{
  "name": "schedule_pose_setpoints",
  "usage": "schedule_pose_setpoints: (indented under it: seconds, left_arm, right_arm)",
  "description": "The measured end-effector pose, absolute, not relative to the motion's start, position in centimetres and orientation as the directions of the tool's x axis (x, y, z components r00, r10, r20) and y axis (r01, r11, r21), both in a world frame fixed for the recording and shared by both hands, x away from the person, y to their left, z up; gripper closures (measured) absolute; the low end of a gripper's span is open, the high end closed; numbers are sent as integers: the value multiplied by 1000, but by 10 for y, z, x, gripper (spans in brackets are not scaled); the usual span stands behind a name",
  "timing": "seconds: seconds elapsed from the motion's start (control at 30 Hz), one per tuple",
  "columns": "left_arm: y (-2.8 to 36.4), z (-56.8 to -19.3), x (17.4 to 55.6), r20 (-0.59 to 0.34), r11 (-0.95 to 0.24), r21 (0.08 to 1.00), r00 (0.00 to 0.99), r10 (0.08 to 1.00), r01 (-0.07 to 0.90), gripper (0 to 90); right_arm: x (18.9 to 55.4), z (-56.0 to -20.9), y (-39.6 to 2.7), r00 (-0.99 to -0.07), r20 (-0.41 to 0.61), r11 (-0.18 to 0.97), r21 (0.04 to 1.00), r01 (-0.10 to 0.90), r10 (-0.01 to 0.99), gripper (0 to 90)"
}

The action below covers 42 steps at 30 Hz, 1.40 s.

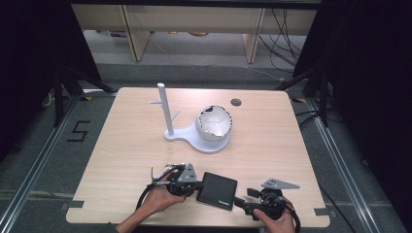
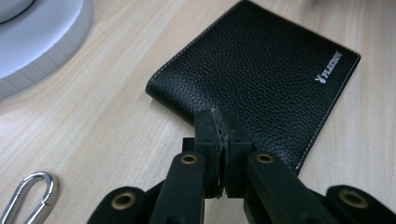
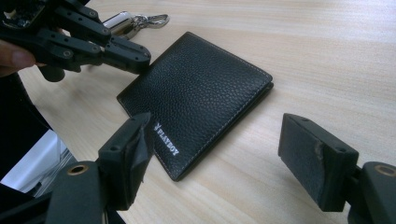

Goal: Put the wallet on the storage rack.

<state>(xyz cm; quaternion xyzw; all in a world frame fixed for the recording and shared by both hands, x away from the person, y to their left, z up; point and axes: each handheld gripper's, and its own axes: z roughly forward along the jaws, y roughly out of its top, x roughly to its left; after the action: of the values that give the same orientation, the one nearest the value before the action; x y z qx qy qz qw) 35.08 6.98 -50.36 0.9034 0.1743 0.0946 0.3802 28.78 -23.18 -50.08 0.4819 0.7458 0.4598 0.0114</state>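
A black leather wallet point(image 1: 217, 190) lies flat near the table's front edge, with a silver logo on one corner point(image 3: 167, 140). My left gripper point(image 2: 218, 123) is shut, and its tips rest on the wallet's point(image 2: 261, 70) left edge. From the right gripper view the same left gripper point(image 3: 135, 56) touches the wallet's point(image 3: 196, 88) far side. My right gripper point(image 3: 219, 126) is open, one jaw on each side of the wallet's near corner, touching nothing. In the high view the left gripper point(image 1: 198, 185) and right gripper point(image 1: 241, 201) flank the wallet.
A white stand point(image 1: 167, 109) with an upright pole and a round base point(image 1: 204, 143) holds a white bowl-like shape point(image 1: 214, 121) mid-table. A silver carabiner with keys point(image 1: 165, 171) lies by the left hand, its clip point(image 2: 30, 191) beside my left jaws.
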Motion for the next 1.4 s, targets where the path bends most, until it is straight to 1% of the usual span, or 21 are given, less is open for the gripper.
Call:
schedule_pose_setpoints:
  seconds: [0.07, 0.1, 0.13, 0.17, 0.27, 0.3, 0.33, 0.4, 0.47, 0.5, 0.53, 0.6, 0.63, 0.87, 0.9, 0.93, 0.97, 1.17, 1.2, 1.3, 1.4]
  left_arm:
    - [70, -504, 350, 24, -643, 720, 916, 399, 261, 872]
    - [70, -504, 351, 43, -657, 715, 922, 385, 241, 875]
    - [70, -505, 351, 37, -653, 718, 924, 381, 240, 882]
    - [70, -505, 351, 29, -654, 716, 927, 375, 242, 888]
    - [70, -506, 350, 18, -647, 718, 922, 386, 257, 890]
    - [71, -506, 350, 27, -653, 714, 922, 386, 253, 890]
    - [71, -506, 350, 27, -653, 714, 922, 386, 253, 891]
    - [66, -509, 344, -57, -608, 736, 922, 383, 298, 891]
    - [61, -510, 337, -35, -637, 721, 933, 357, 271, 890]
    - [61, -510, 337, -35, -637, 721, 933, 357, 271, 890]
    - [59, -507, 335, 28, -697, 686, 949, 313, 210, 890]
    - [58, -507, 334, 14, -692, 689, 950, 312, 217, 887]
    - [54, -510, 330, -20, -663, 709, 946, 324, 242, 888]
    - [49, -509, 325, -22, -679, 697, 952, 304, 233, 886]
    - [49, -509, 325, -23, -678, 695, 951, 310, 238, 886]
    - [49, -509, 325, -23, -678, 695, 951, 310, 238, 886]
    - [49, -509, 324, -27, -676, 696, 950, 311, 241, 886]
    - [49, -509, 324, -25, -684, 690, 951, 307, 239, 886]
    - [48, -509, 323, -32, -676, 696, 950, 309, 243, 885]
    - [44, -510, 319, -68, -665, 704, 956, 285, 248, 881]
    - [41, -509, 316, -34, -687, 694, 963, 266, 215, 879]
  right_arm:
    - [287, -500, -231, -524, 443, 98, 689, 719, 727, 276]
    - [288, -500, -232, -516, 419, 113, 685, 720, 747, 276]
    - [288, -500, -231, -521, 438, 104, 684, 722, 733, 277]
    - [290, -501, -233, -539, 407, 126, 701, 702, 738, 277]
    - [291, -502, -233, -533, 403, 129, 695, 707, 744, 277]
    - [289, -500, -231, -510, 436, 109, 672, 733, 742, 278]
    - [291, -501, -232, -526, 413, 123, 689, 714, 743, 281]
    - [292, -501, -231, -511, 421, 120, 673, 730, 749, 284]
    - [296, -503, -231, -538, 400, 140, 692, 708, 742, 288]
    - [295, -503, -229, -506, 432, 103, 677, 729, 746, 292]
    - [297, -502, -230, -504, 423, 119, 665, 737, 753, 294]
    - [299, -502, -230, -500, 419, 116, 668, 735, 758, 301]
    - [304, -503, -231, -507, 414, 113, 680, 724, 756, 337]
    - [320, -504, -223, -495, 399, 141, 652, 745, 772, 424]
    - [322, -505, -223, -504, 388, 147, 662, 735, 772, 427]
    - [322, -504, -221, -469, 402, 128, 637, 760, 786, 431]
    - [324, -505, -221, -485, 387, 143, 647, 749, 784, 432]
    - [330, -507, -221, -470, 390, 143, 629, 764, 792, 454]
    - [332, -509, -220, -478, 398, 145, 630, 763, 783, 473]
    - [330, -509, -218, -469, 424, 130, 619, 774, 775, 470]
    - [330, -510, -220, -466, 415, 127, 625, 770, 782, 470]
